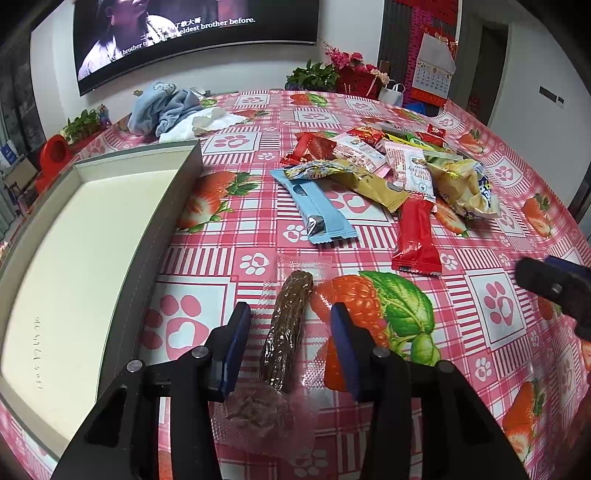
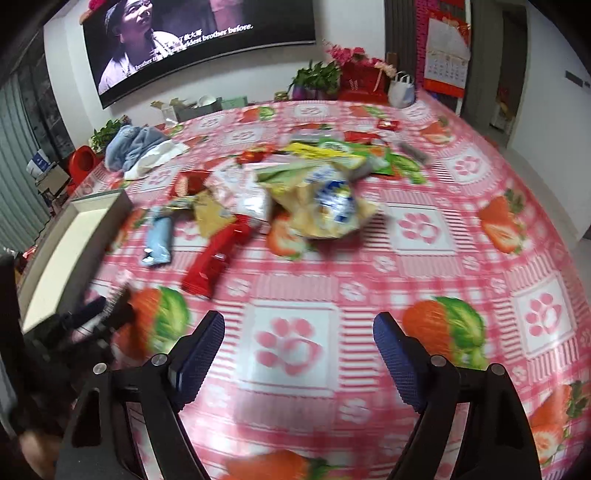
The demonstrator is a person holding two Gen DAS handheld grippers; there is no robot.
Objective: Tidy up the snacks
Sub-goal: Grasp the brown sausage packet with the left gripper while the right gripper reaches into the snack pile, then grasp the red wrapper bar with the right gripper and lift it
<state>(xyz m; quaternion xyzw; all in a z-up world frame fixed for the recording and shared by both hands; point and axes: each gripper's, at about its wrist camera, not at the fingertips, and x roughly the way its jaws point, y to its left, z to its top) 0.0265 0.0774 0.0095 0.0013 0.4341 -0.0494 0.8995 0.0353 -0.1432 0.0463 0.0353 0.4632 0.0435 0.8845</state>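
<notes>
A brown snack stick in a clear wrapper [image 1: 288, 325] lies on the strawberry tablecloth between the fingers of my left gripper [image 1: 290, 308]. The blue pads stand either side of it and do not press on it. Left of it is an empty grey box with a white inside [image 1: 184, 177]. Beyond lie loose snacks: a light blue packet [image 1: 314, 206], a red packet [image 1: 417, 236], a gold packet [image 1: 373, 184] and a yellow bag [image 1: 465, 188]. My right gripper [image 2: 299, 317] is open over bare tablecloth with nothing between its fingers. The red packet [image 2: 218, 258] and yellow bag [image 2: 325, 206] lie ahead of it.
A blue cloth [image 1: 162, 107] and white tissue [image 1: 210, 120] sit at the table's far left. Potted plants and a red flower box [image 1: 351, 74] stand at the far edge. A wall screen [image 1: 192, 29] hangs behind. The right wrist view is blurred.
</notes>
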